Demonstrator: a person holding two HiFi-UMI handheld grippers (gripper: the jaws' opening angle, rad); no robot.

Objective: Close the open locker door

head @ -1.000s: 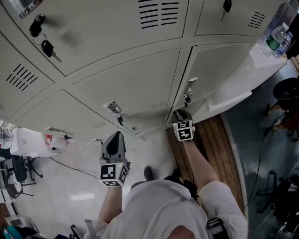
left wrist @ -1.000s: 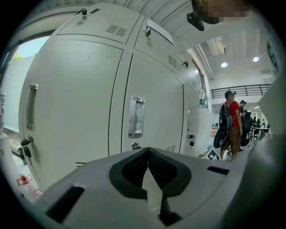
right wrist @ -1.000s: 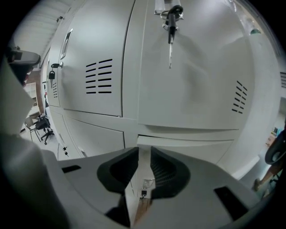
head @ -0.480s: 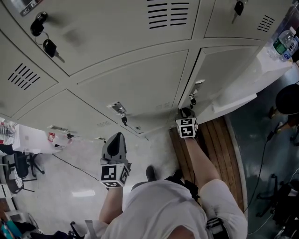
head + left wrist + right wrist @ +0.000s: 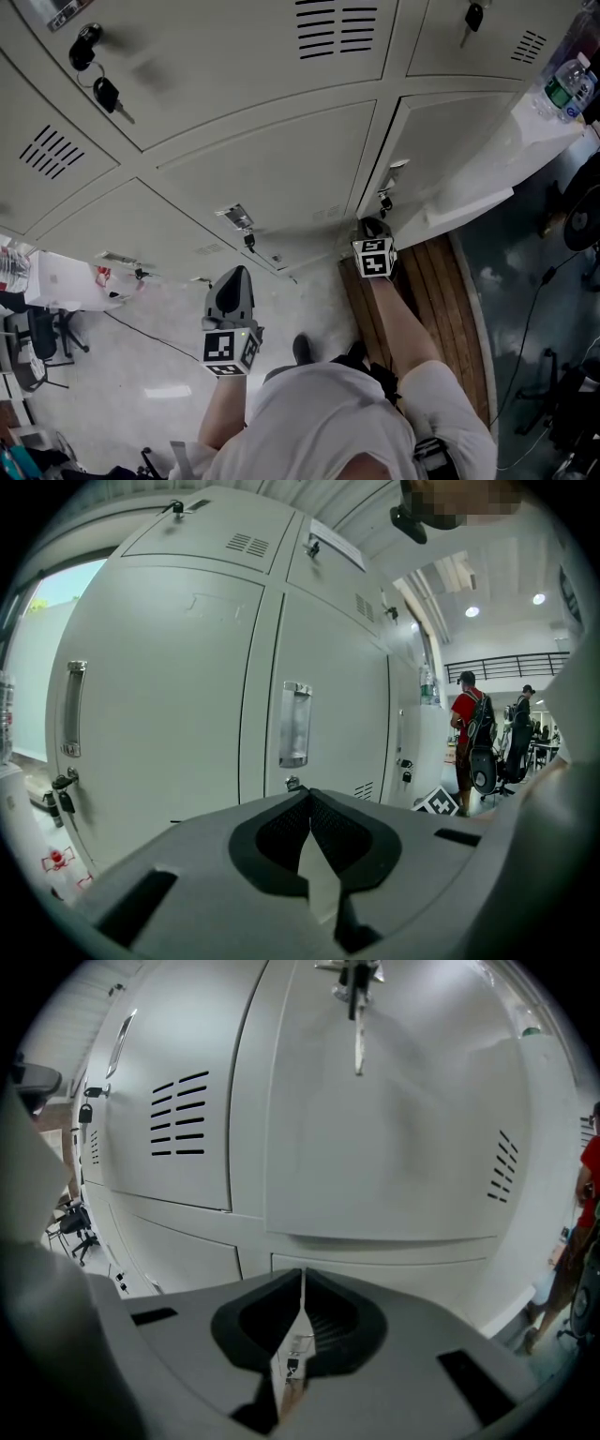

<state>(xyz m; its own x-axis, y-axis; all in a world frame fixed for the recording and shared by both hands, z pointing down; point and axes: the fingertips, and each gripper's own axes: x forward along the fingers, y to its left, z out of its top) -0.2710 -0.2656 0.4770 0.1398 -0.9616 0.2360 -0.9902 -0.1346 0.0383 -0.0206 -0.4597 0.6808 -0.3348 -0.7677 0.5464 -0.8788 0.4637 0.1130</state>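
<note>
The lower right locker door [image 5: 459, 131] stands slightly ajar, with a dark gap along its handle edge and a bunch of keys [image 5: 382, 200] hanging under the handle [image 5: 392, 169]. My right gripper [image 5: 370, 227] is at the bottom corner of that edge; whether it touches I cannot tell. Its jaws [image 5: 302, 1279] are shut, with the tips together and nothing between them. In the right gripper view it points up along the locker fronts [image 5: 375, 1147]. My left gripper [image 5: 234, 274] hangs lower left, apart from the lockers, also shut and empty [image 5: 309, 799].
More keys [image 5: 103, 94] hang from upper locker doors. A water bottle [image 5: 562, 89] stands on a white ledge at the right. A wooden platform [image 5: 441, 281] lies under my right arm. Office chairs [image 5: 37, 337] stand at the left, and people [image 5: 469, 733] are beyond the lockers.
The view has shifted a little. The right gripper keeps its place at the door's handle edge, and the left gripper has not moved.
</note>
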